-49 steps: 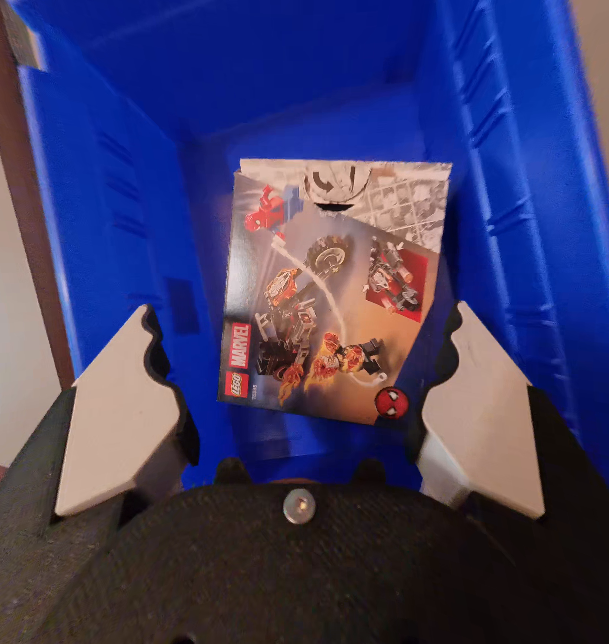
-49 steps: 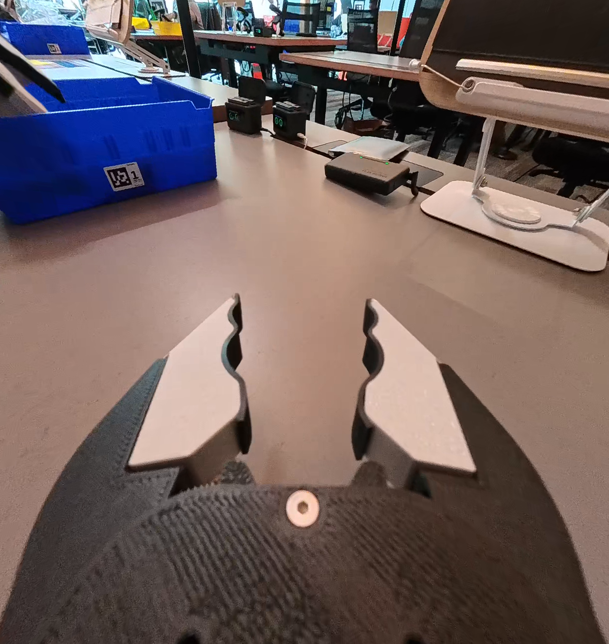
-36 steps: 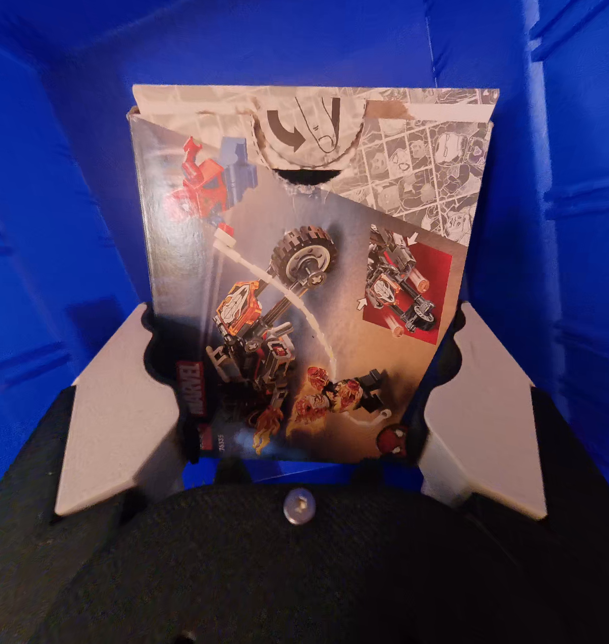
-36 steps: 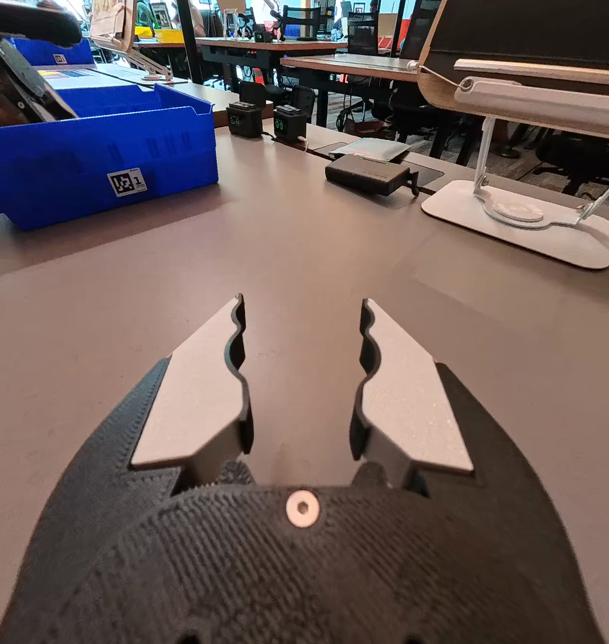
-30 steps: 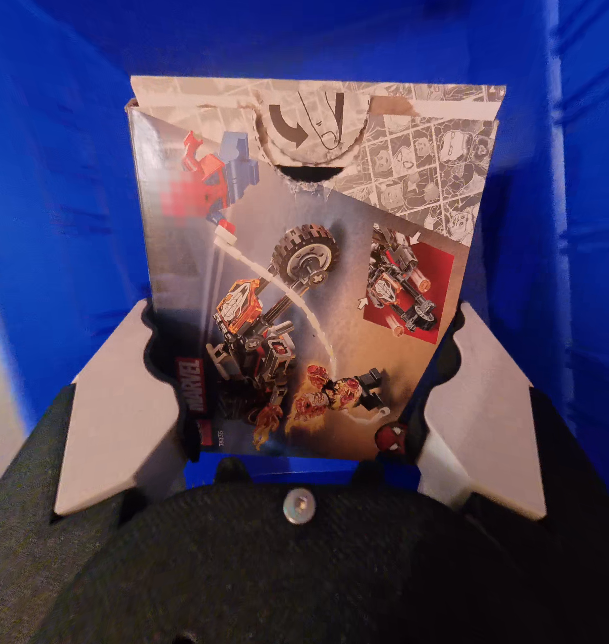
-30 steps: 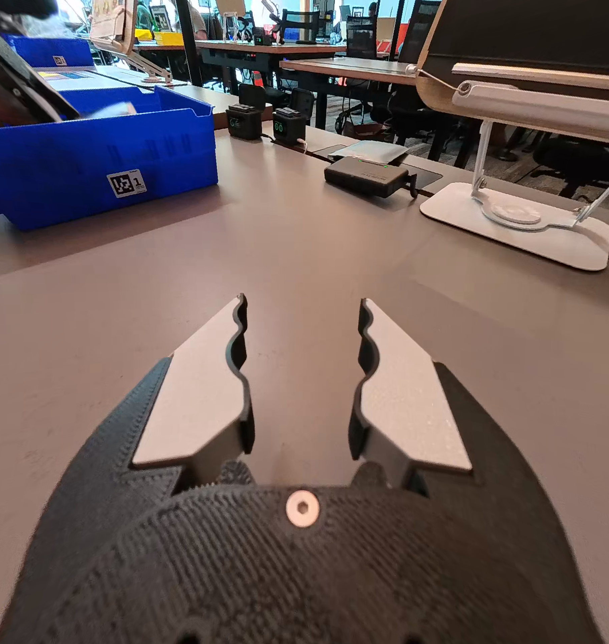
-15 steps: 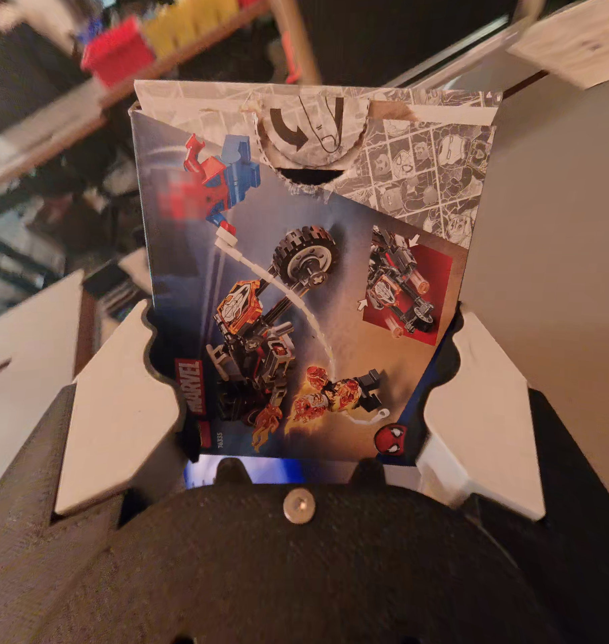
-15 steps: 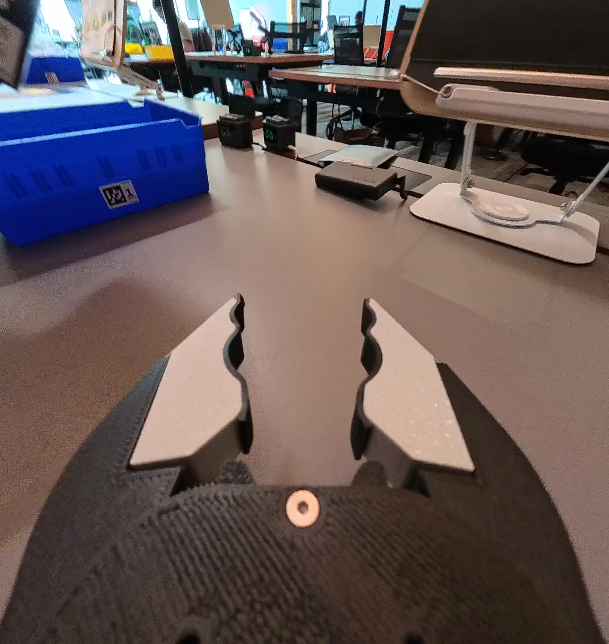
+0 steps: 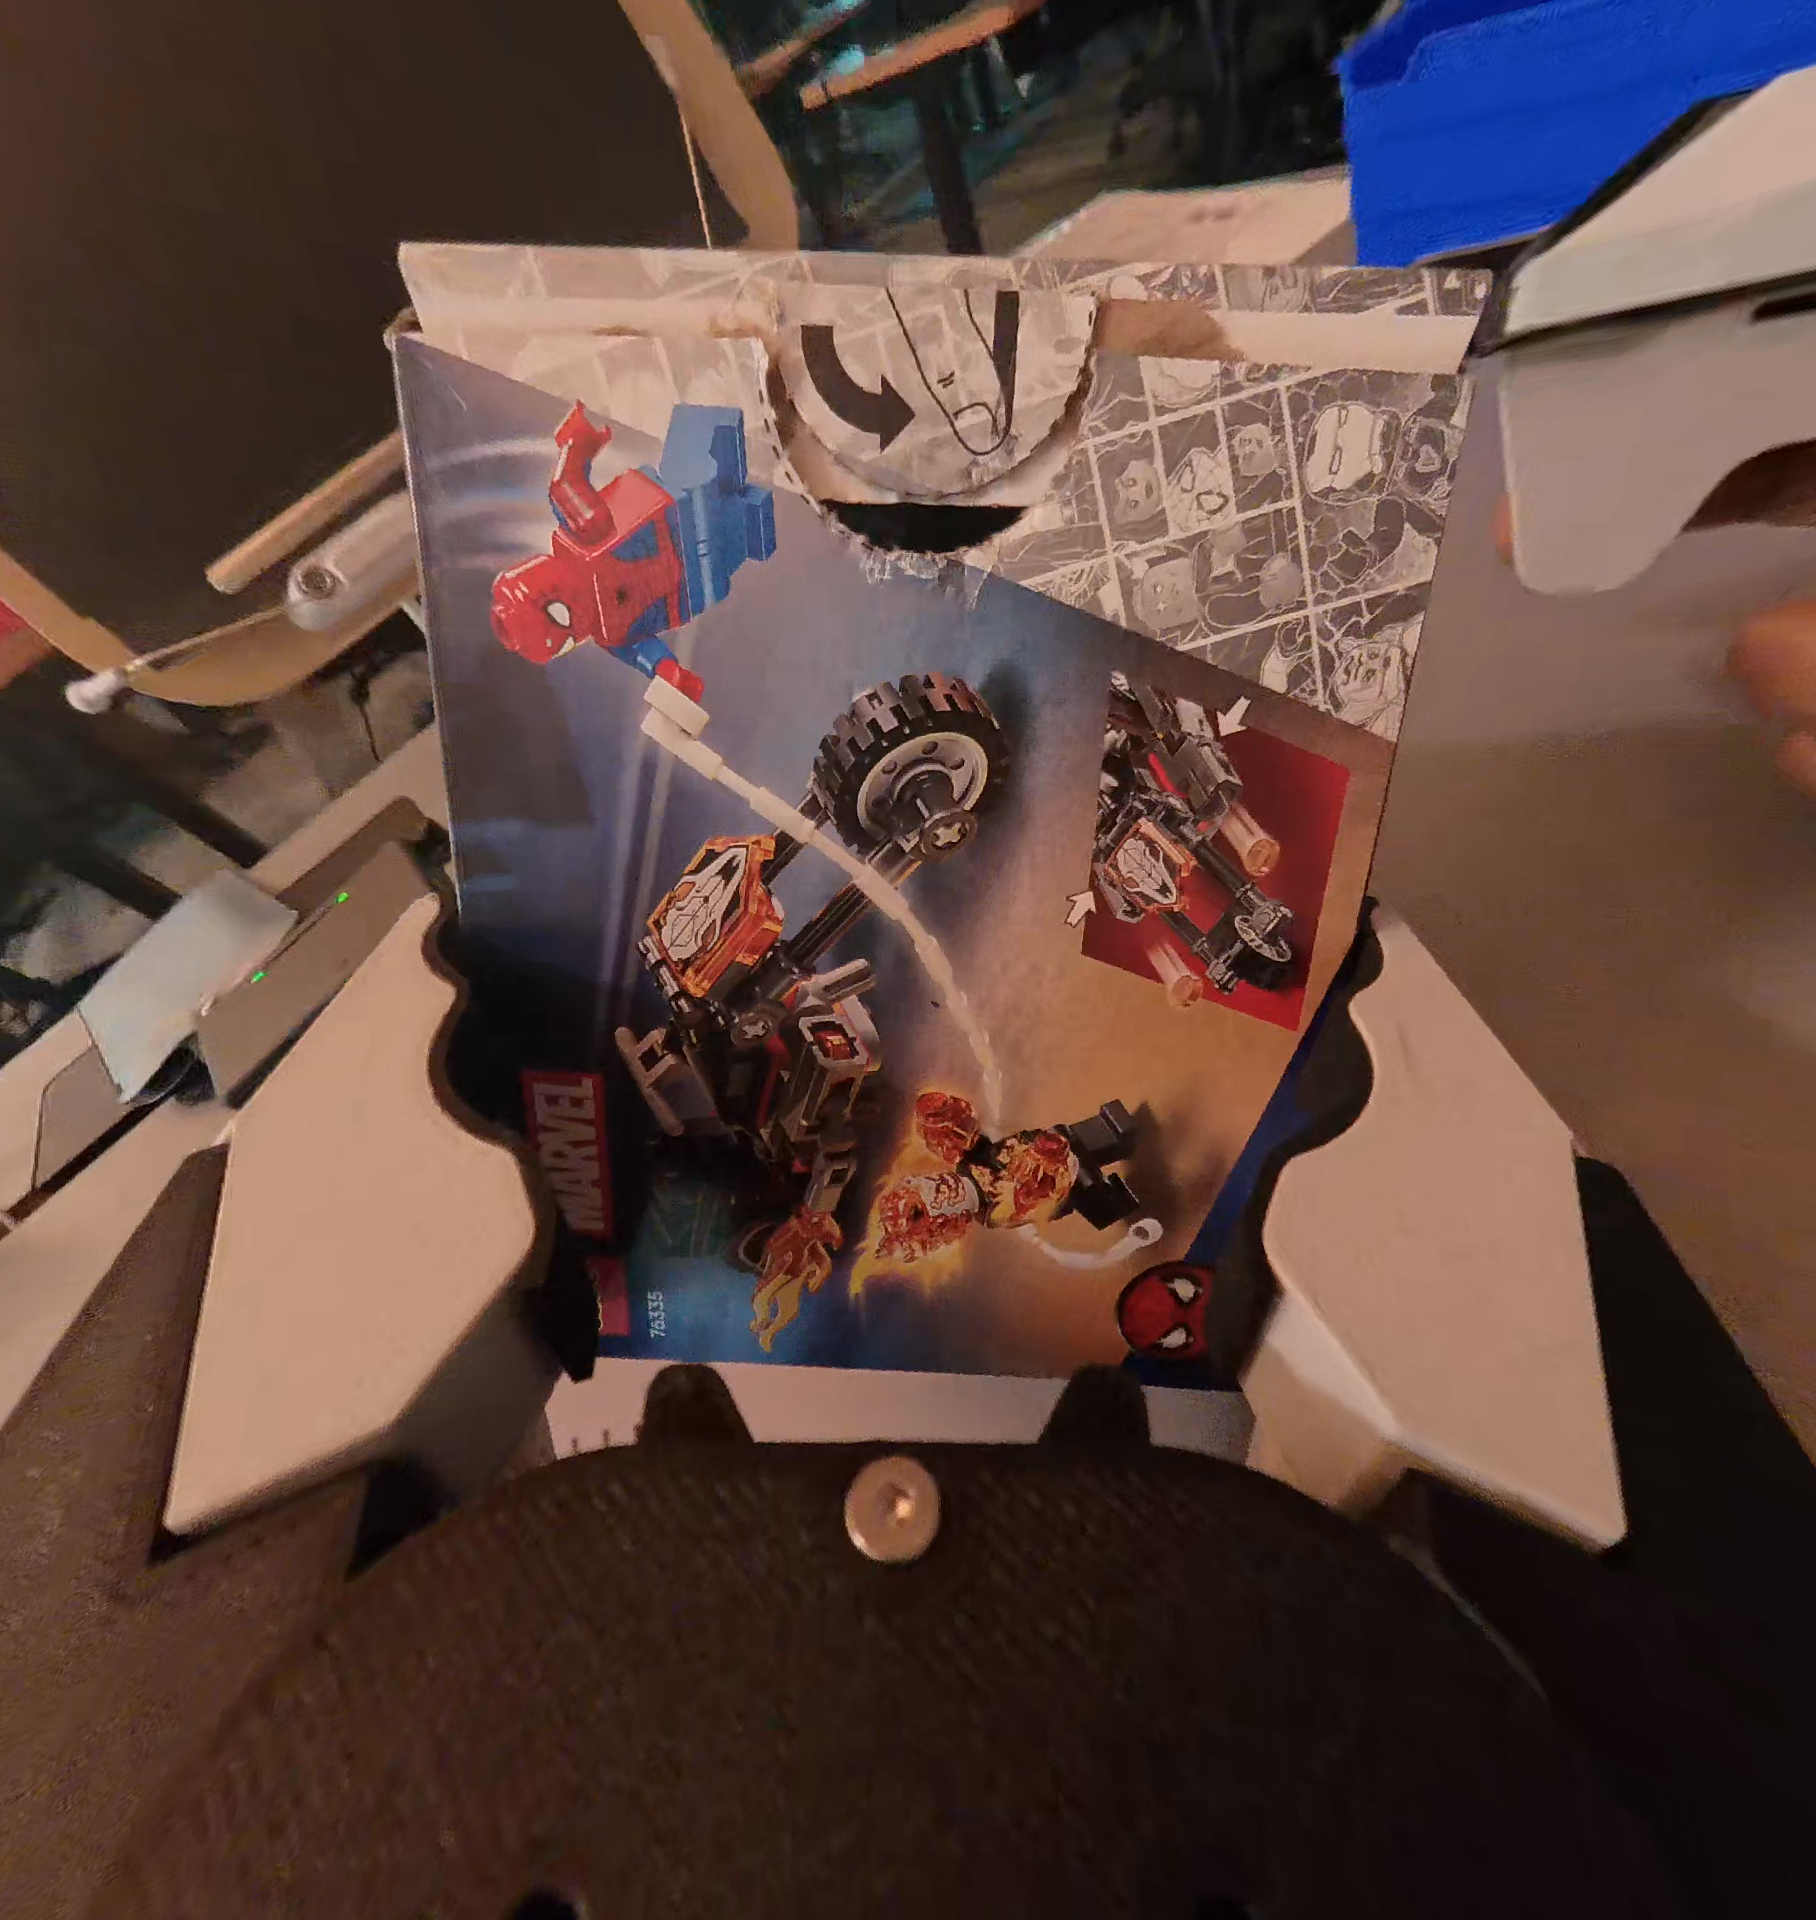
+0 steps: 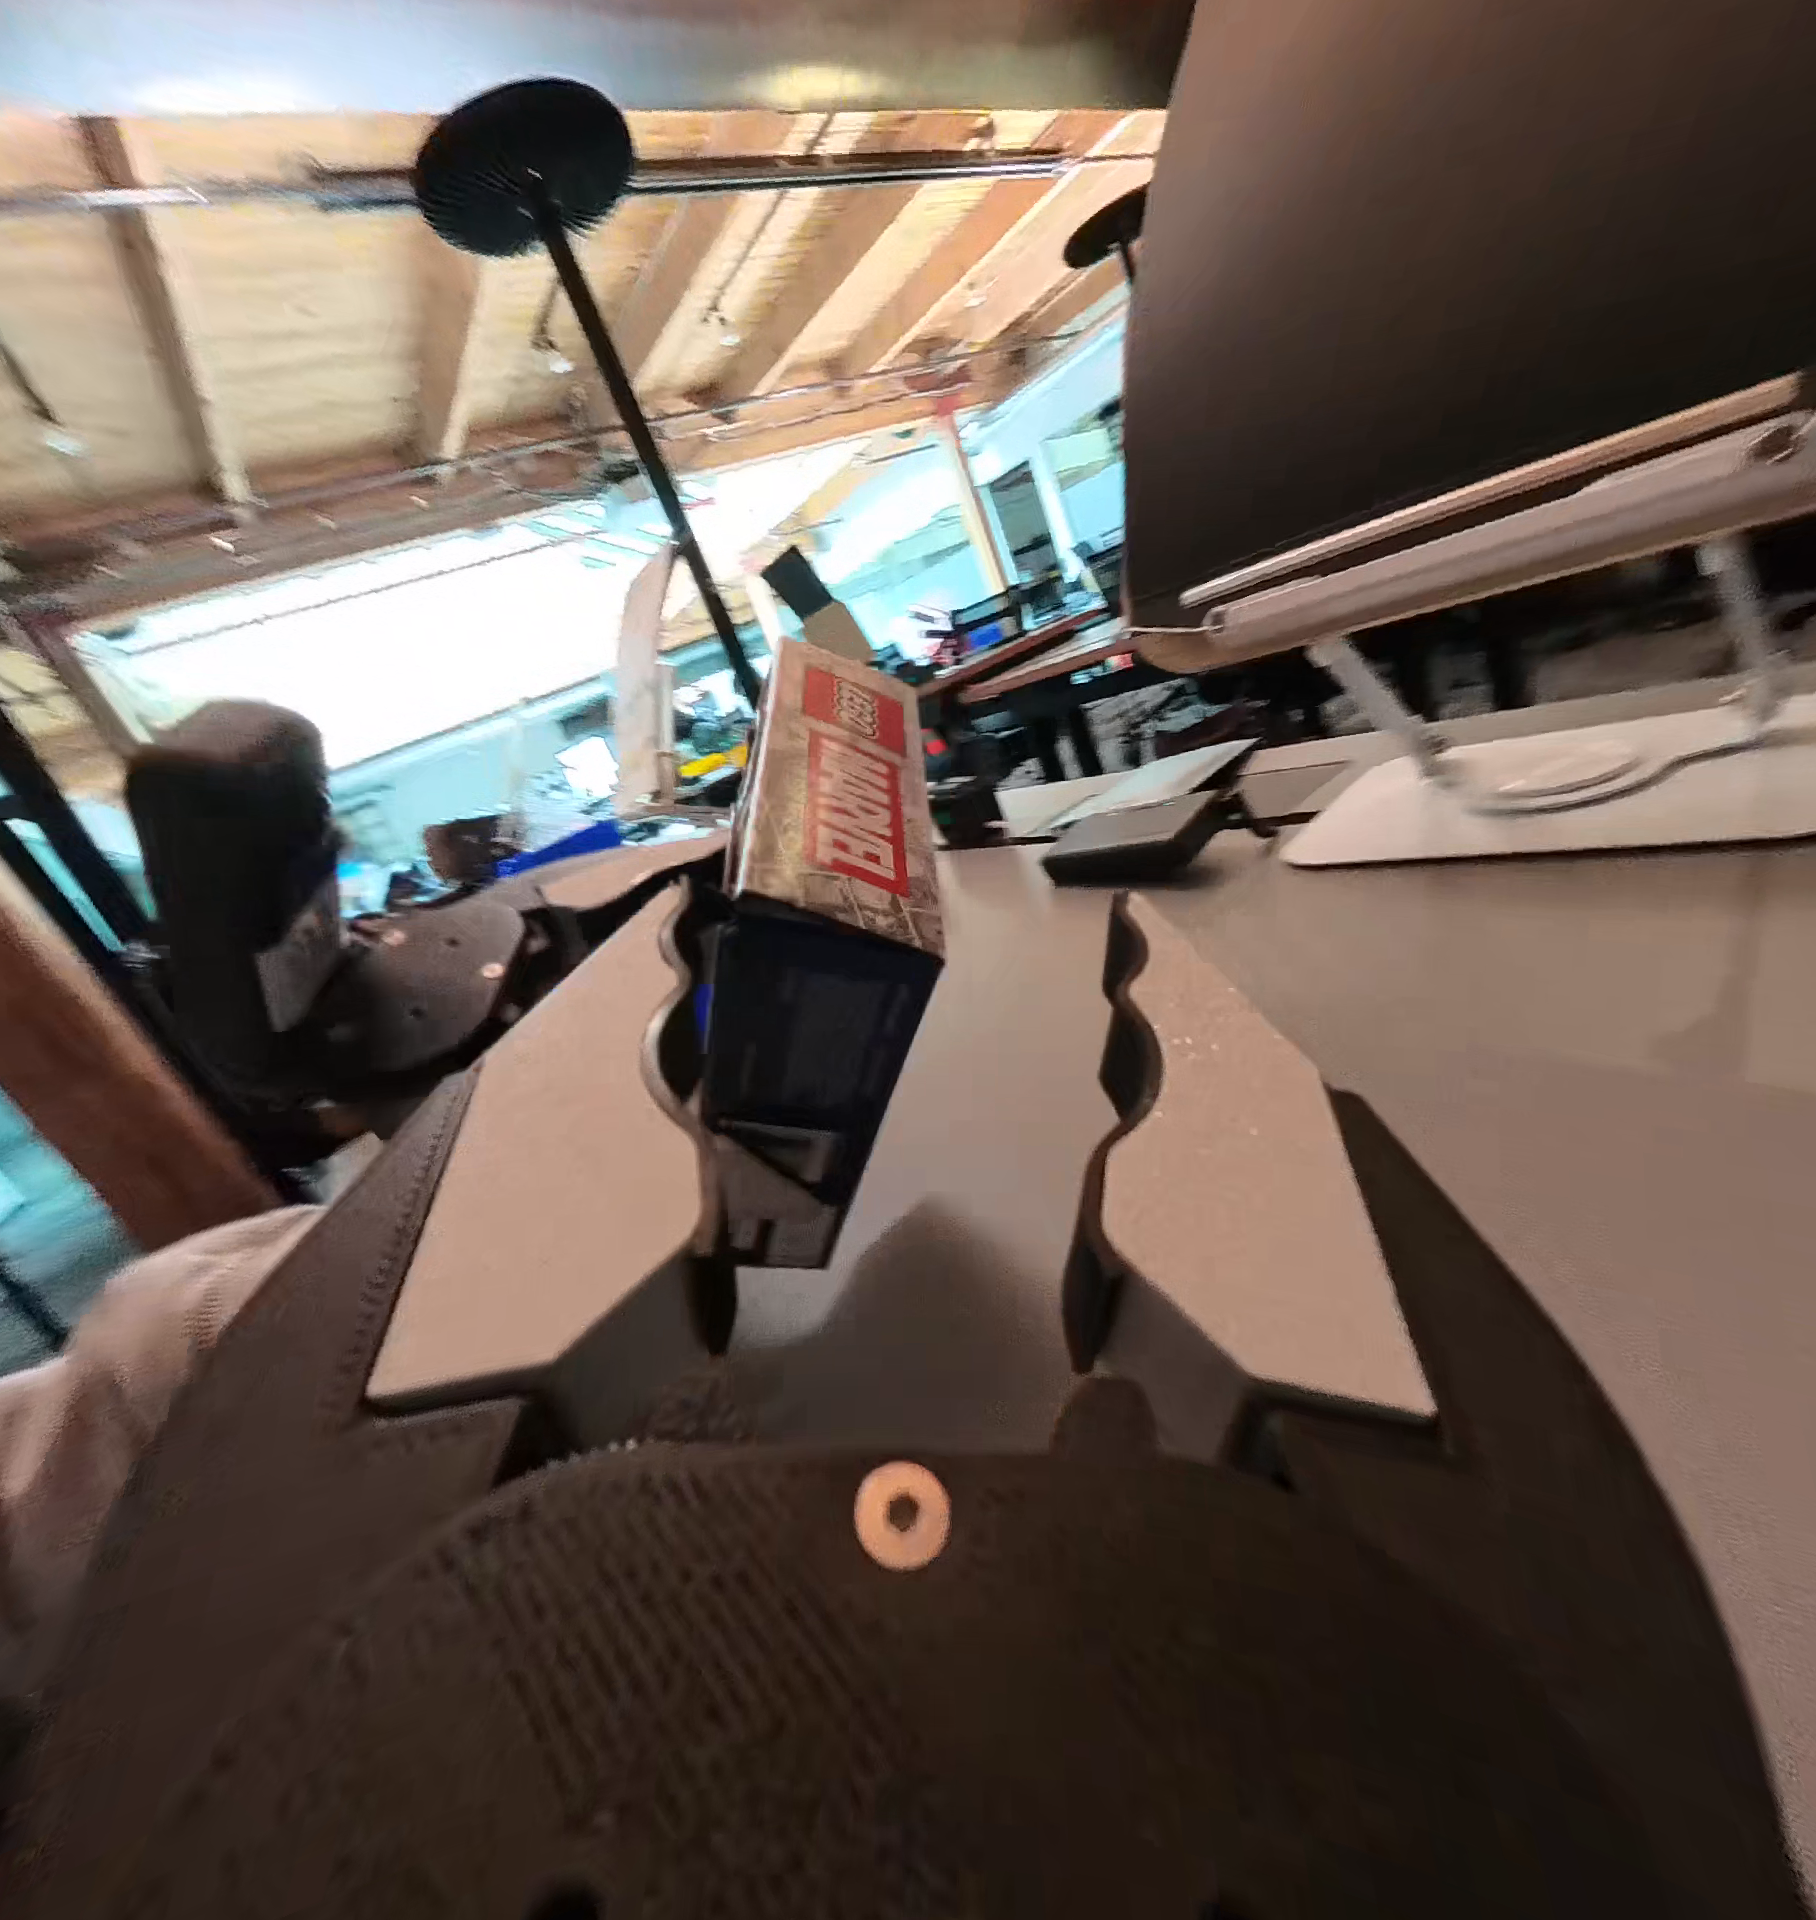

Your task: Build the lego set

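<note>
We had the grey matte tabletop under everything. The flat printed cardboard lego box was up off it, clamped by its side edges in our left gripper. Our right gripper was spread open, box edge-on between its fingers.

Your left wrist view looks forward along its own fingers, square onto the printed face of the lego box, which fills the frame at close range, with the grey table beyond. Your right wrist view sits low over that table, tilted up enough to catch the ceiling beams, and meets the same box edge-on, just ahead. Both views share the box and table.
</note>
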A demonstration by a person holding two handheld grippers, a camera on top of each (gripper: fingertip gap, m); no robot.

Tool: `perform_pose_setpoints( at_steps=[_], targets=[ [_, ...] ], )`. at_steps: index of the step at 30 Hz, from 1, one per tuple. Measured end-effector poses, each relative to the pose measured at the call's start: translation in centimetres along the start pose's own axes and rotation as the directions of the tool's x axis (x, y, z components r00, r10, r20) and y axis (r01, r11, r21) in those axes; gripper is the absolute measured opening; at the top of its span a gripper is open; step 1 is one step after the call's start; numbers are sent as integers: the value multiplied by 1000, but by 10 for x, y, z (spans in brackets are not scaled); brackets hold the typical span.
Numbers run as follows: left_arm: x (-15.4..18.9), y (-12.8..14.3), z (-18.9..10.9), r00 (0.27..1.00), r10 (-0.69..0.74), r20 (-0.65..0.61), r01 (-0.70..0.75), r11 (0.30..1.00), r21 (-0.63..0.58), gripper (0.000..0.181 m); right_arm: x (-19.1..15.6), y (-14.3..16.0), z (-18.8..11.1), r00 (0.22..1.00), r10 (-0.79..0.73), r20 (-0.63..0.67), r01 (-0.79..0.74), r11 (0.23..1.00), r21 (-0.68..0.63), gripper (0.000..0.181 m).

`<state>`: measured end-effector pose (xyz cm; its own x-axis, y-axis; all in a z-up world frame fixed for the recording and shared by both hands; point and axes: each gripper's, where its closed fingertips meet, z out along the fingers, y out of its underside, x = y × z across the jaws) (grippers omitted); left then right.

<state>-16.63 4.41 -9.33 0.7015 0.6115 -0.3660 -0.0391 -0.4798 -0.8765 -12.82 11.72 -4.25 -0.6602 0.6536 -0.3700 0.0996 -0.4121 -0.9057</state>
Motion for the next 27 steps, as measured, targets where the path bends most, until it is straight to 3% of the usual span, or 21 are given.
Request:
perform_pose_setpoints(
  at_steps=[3,7,12,18,21,27],
  targets=[
    [6,0,-4,1000,-9,-4,10,999,45,157,-8,-2,0,990,102,98,-103,995,5,82],
    [8,10,-5,996,82,41,-84,996,42,157,-10,-4,-1,964,206,169,-210,978,5,83],
    [24,5,-7,978,203,45,-205,976,67,158,-11,15,6,981,148,129,-137,987,-89,86],
    [36,3,-7,937,338,87,-344,937,62,157,-12,30,10,972,193,132,-169,970,-175,73],
    [36,3,-7,937,338,88,-343,937,57,156,-21,30,9,936,280,213,-238,950,-201,52],
    [36,3,-7,937,338,86,-343,937,61,156,-22,30,8,908,336,250,-275,928,-250,50]
  ],
)
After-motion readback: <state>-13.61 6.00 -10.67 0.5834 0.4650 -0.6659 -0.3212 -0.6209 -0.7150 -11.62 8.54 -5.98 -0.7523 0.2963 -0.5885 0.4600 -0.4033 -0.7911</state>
